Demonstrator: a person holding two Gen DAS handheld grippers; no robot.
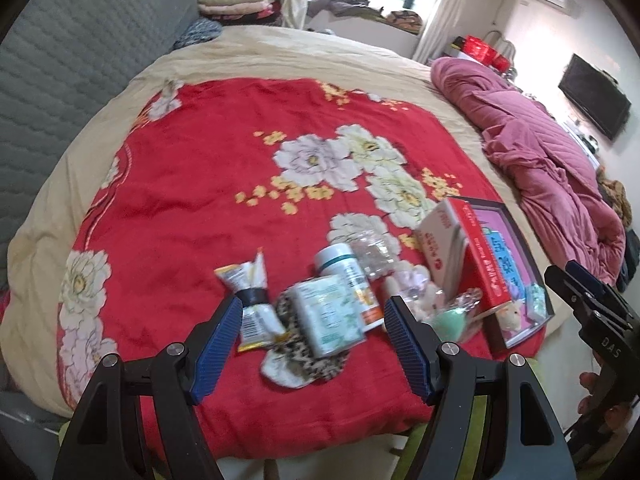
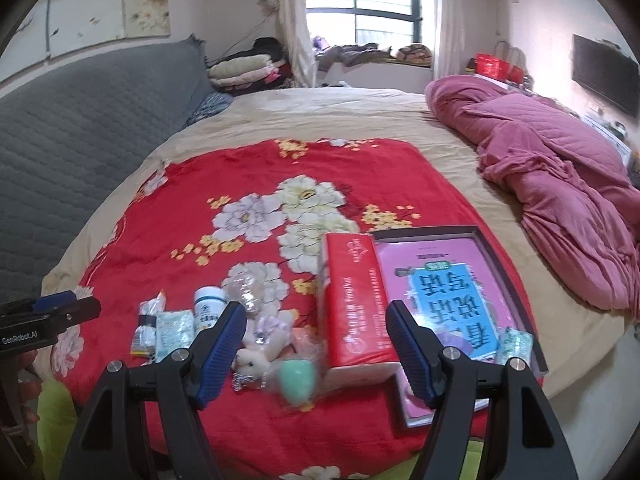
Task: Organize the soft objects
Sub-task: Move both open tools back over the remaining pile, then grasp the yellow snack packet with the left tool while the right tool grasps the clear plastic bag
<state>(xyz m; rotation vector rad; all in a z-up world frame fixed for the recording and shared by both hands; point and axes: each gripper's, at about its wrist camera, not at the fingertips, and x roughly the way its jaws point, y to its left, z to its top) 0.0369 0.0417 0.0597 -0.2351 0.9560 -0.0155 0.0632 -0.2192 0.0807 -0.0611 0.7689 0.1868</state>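
Note:
On the red floral blanket [image 1: 208, 168] lies a cluster of small items. My left gripper [image 1: 315, 304] hovers open over a pale tissue pack [image 1: 328, 320], a white bottle [image 1: 348, 276] and a spotted cloth [image 1: 296, 372], touching none. A snack packet [image 1: 254, 304] lies to its left. My right gripper [image 2: 315, 308] is open above a red box [image 2: 356, 312], with a plush bunny [image 2: 256, 360] and a mint green soft toy [image 2: 296, 380] just left of it. Nothing is held. Each gripper shows at the edge of the other's view: the right gripper [image 1: 592, 304] and the left gripper [image 2: 48, 316].
A dark-rimmed tray [image 2: 500, 256] holding a pink and blue book sits right of the red box, with a small green pack [image 2: 516, 344] in its corner. A crumpled pink quilt [image 2: 560, 184] lies at the right. A grey padded headboard [image 2: 80, 128] runs along the left.

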